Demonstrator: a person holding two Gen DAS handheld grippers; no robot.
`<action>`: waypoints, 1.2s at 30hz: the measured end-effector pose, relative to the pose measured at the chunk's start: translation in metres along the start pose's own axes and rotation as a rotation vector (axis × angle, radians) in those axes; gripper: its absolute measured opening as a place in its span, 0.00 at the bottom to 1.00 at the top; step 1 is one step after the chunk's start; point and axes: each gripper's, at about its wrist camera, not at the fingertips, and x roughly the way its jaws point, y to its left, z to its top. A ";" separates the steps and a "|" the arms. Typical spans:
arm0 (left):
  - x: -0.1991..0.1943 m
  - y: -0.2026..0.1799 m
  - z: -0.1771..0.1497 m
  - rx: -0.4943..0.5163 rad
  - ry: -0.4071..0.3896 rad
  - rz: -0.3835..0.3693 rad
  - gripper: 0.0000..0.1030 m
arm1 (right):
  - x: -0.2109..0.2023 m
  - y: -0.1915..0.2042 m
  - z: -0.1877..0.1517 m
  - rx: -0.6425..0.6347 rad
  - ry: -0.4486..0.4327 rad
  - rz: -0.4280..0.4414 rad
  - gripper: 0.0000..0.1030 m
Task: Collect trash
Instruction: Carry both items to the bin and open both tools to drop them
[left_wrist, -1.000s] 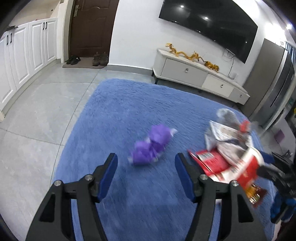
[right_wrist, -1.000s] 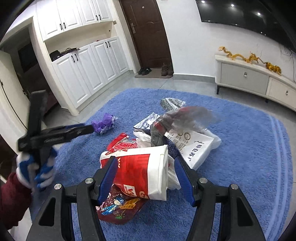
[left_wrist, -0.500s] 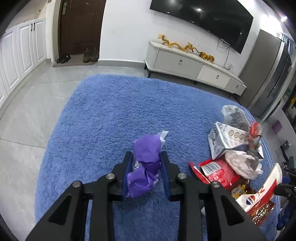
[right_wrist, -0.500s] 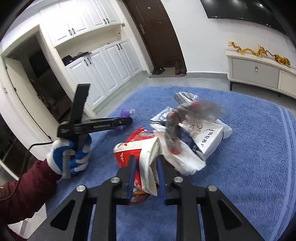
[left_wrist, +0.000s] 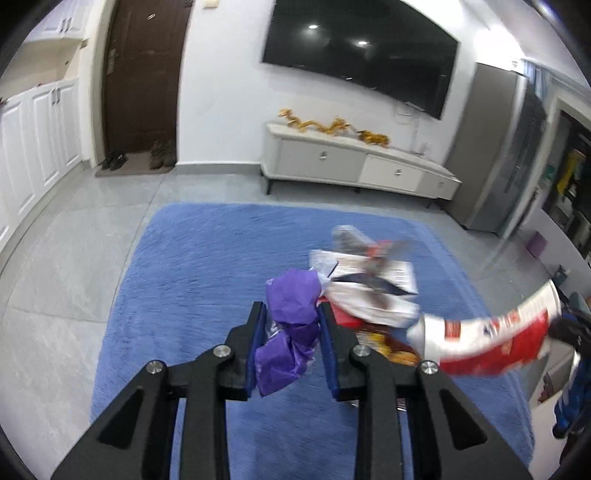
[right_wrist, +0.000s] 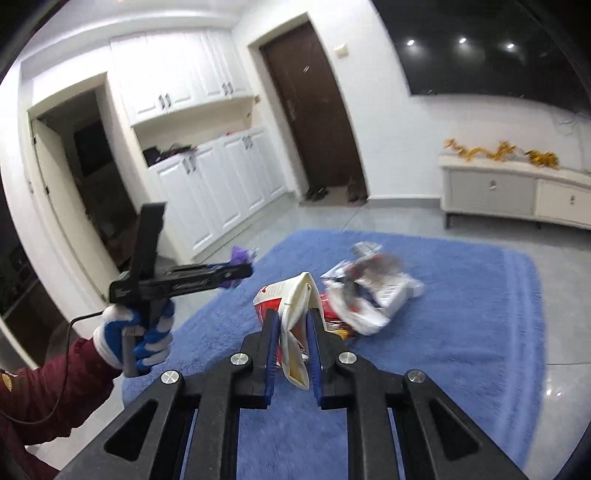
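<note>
Purple wrapper is pinched loosely in your left gripper jaws, red-and-white bag by one thin edge in your right gripper, so either could slip onto the blue rug near the remaining trash pile.

A heap of wrappers lies on the rug, with the TV cabinet against the wall behind it, the door to the cabinet's left, and cupboards along the left wall.
</note>
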 end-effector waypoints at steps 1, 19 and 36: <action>-0.005 -0.012 0.000 0.020 -0.006 -0.012 0.26 | -0.020 -0.004 -0.003 0.013 -0.024 -0.023 0.14; 0.042 -0.354 -0.055 0.419 0.198 -0.484 0.26 | -0.255 -0.139 -0.171 0.407 -0.083 -0.654 0.14; 0.136 -0.510 -0.134 0.467 0.511 -0.601 0.49 | -0.252 -0.237 -0.287 0.723 0.060 -0.752 0.25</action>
